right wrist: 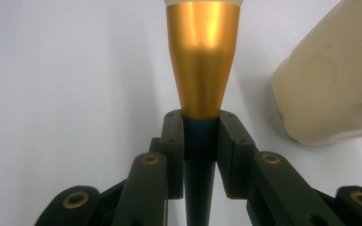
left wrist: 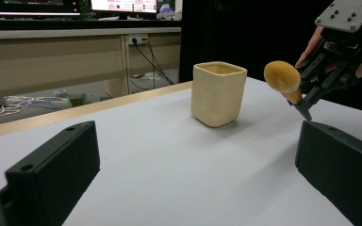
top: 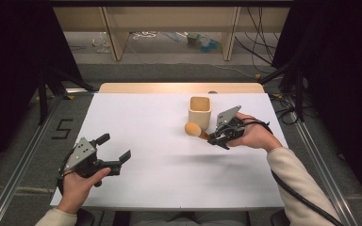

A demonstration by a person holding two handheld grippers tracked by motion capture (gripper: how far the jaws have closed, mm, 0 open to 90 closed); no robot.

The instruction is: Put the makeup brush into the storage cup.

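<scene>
White table (top: pixel 160 174): right gripper (top: pixel 210 137) clamps brush (top: pixel 193 129), angled beside cup (top: pixel 200 112).

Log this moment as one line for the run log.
right tool: shut on brush handle, held above table | cup: upright, beside brush head | left tool: open, holding nothing, apart from both

I read this as a lab or recording room. My white rectangular tabletop (top: pixel 169 165) sits between black curtains (top: pixel 9 70) and grey metal floor rails (top: pixel 19 169). Loose cables (top: pixel 259 42) trail under a long pale wooden bench (top: pixel 169 19), and what look like lit monitors (left wrist: pixel 122 5) stand on it, though they're cropped.
</scene>
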